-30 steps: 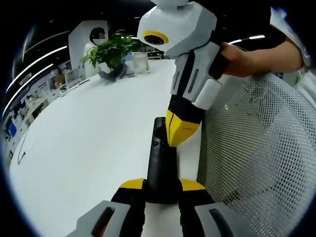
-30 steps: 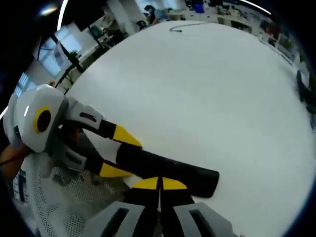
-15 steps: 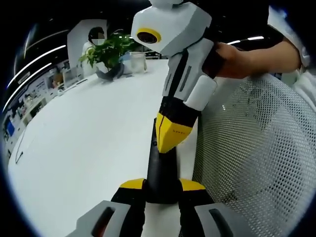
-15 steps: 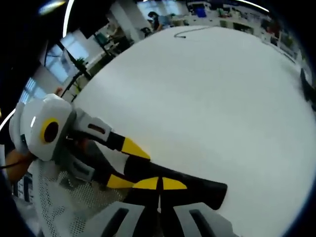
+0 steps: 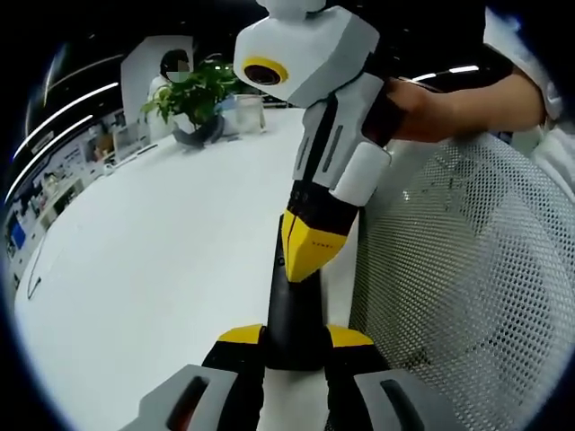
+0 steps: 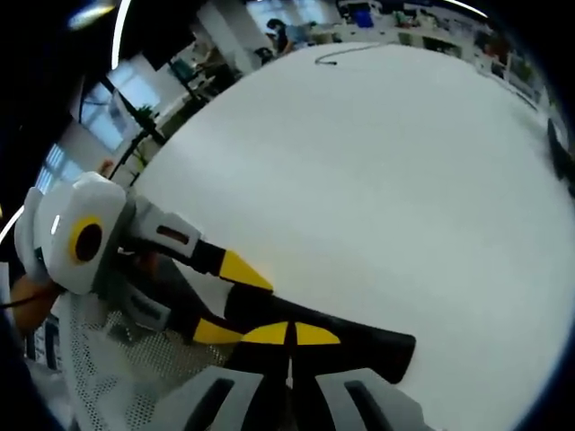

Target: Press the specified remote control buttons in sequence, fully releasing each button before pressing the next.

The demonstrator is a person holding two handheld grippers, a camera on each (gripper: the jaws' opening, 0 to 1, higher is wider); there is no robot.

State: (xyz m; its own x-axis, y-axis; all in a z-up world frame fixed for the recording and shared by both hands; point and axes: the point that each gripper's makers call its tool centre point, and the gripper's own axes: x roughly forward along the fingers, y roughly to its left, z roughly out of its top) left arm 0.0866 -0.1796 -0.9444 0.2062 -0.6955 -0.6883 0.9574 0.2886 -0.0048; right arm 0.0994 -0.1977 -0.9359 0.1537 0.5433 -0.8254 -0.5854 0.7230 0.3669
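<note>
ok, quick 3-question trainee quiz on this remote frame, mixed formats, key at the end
1. True or false: the left gripper grips one end of the black remote control.
2. Multiple choice: the jaws of the right gripper are
A. spread wide above the white table
B. closed together, tip down on the remote
C. clamped on the potted plant
3. Fill in: beside the table, to the right in the left gripper view, stands a white ____ chair back.

Key: 1 true; 2 B; 3 mesh
</note>
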